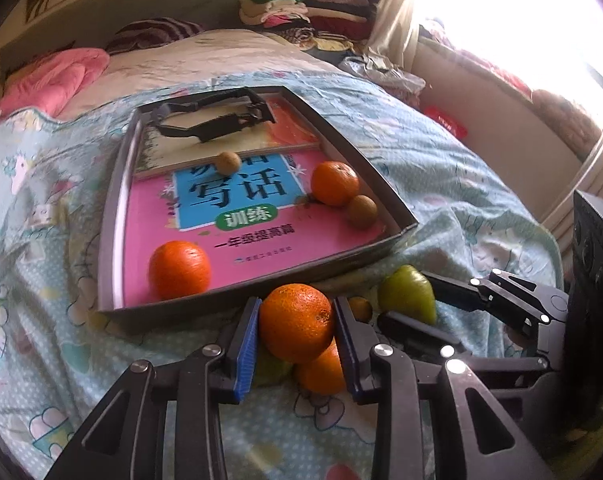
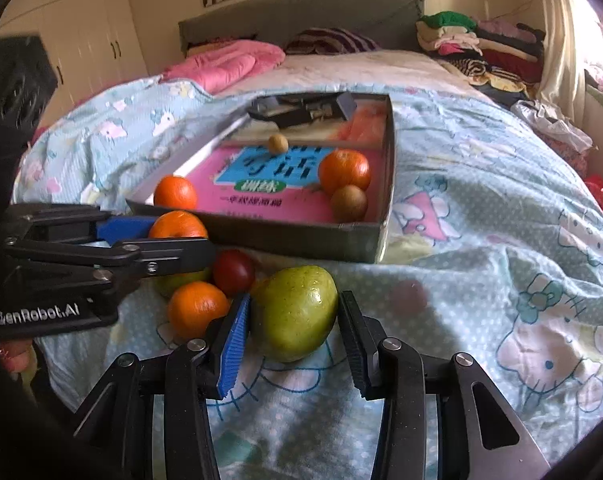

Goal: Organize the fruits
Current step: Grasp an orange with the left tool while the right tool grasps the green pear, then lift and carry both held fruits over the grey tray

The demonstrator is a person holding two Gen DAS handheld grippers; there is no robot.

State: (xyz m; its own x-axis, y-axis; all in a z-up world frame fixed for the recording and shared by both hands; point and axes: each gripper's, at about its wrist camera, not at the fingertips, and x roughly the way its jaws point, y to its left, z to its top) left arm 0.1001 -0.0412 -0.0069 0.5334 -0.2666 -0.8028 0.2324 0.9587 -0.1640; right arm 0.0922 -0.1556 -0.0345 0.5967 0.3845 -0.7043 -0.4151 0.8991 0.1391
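Observation:
My left gripper (image 1: 297, 300) is shut on an orange (image 1: 297, 322), both blue pads against its sides, just in front of the grey box (image 1: 113, 216). Under it lie another orange (image 2: 197, 308), a dark red fruit (image 2: 233, 272) and a half-hidden green fruit (image 2: 181, 280). My right gripper (image 2: 295, 296) is shut on a large green fruit (image 2: 295, 312) that rests on the bedcover. Inside the box, on a pink book, are two oranges (image 1: 179, 270) (image 1: 334, 182) and two small brown fruits (image 1: 227, 162) (image 1: 362, 211).
Everything sits on a bed with a light blue cartoon cover (image 2: 501, 240). A black tool (image 1: 217, 120) lies at the box's far end. Behind are a pink quilt (image 2: 229, 60), a headboard, and folded clothes (image 2: 473, 40). A bright window (image 1: 541, 20) is on the right.

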